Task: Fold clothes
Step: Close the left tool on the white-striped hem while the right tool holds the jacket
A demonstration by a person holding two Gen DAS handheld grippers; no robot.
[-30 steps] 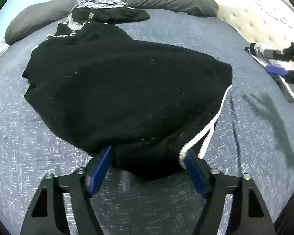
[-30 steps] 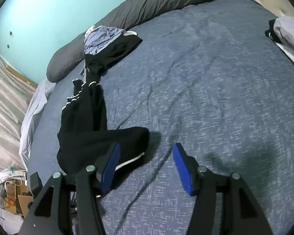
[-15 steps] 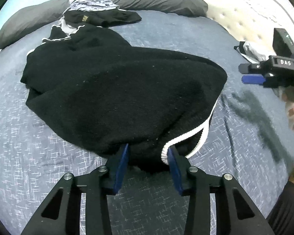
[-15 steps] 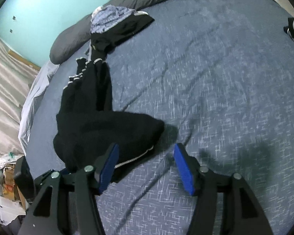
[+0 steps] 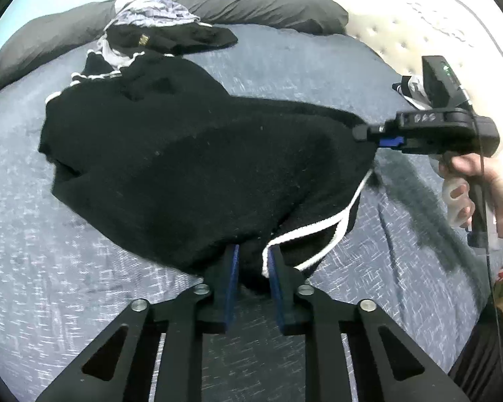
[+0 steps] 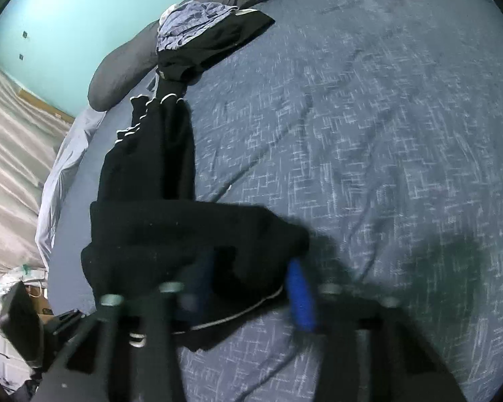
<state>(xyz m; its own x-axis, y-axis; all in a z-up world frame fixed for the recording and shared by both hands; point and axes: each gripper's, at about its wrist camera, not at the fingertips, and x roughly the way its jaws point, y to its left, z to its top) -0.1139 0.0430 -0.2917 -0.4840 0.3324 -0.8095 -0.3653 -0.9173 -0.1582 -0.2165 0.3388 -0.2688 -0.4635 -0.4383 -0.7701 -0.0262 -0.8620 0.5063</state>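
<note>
On the far left of the bed [image 5: 318, 63] the free end of your black garment [image 5: 171, 154] lies bunched near the grey pillow [image 5: 258, 3] and just beside a small pile of other clothes [image 5: 157, 23]; if you lift fast, that trailing end could drag into the pile and pull it along. In the middle, your left claw [image 5: 251, 261] has just been closing and now pinches the near hem, right beside the white drawstring [image 5: 322, 231]. The bite looks thin, so the knit could slip out under load, or you may be holding mostly cord and only tug the waistband crooked. To the right, your right claw [image 5: 390, 141] has also just been closing, and its blue pads sit on the garment's far corner; the right wrist view is blurred, so judge the hold cautiously. If one corner lets go as you raise both, the fold will land skewed and the cloth will crumple back onto the bed.
</note>
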